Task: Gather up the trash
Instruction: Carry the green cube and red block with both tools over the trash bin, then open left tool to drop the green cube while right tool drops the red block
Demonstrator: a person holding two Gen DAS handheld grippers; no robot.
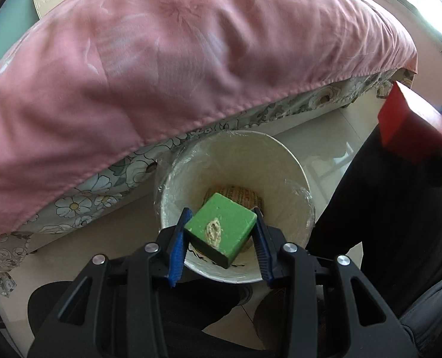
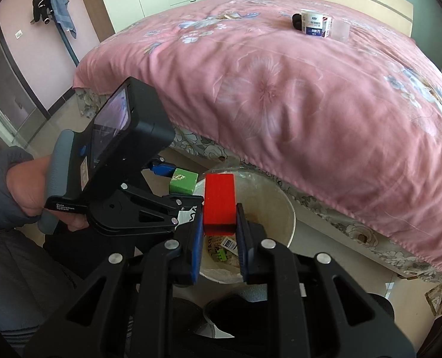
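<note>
One green block (image 1: 221, 226), cuboid with sharp edges and a pale rough smear on its upper face, is clamped between the blue ribbed pads of the left gripper (image 1: 221, 232), directly above the open mouth of the bin (image 1: 292, 173); the left gripper points steeply downward, and the person's left hand (image 2: 27, 191) wraps its grey handle, a grey sleeve covering the wrist; one red block (image 2: 219, 203), smooth, matte and rectangular, is clenched upright between the pads of the right gripper (image 2: 219, 238), also angled down over the same bin, its lower end at the pads and its upper end standing clear; the two blocks are near each other, the green one to the left of the red in the right wrist view; the bin is a single round white container lined with thin clear film crinkled at the rim, standing on pale glossy floor tiles (image 1: 325, 137) just beside the bed; printed paper scraps (image 2: 226, 244) lie at its bottom, count not discernible; the bed carries one pink quilt (image 2: 280, 89) of soft creased fabric with faint flower print, over a floral valance; on the quilt, well apart from the bin, stand one white labelled cup (image 2: 315, 24), one small black object (image 2: 296, 19) touching it and one clear plastic cup (image 2: 340, 31) beside it.
</note>
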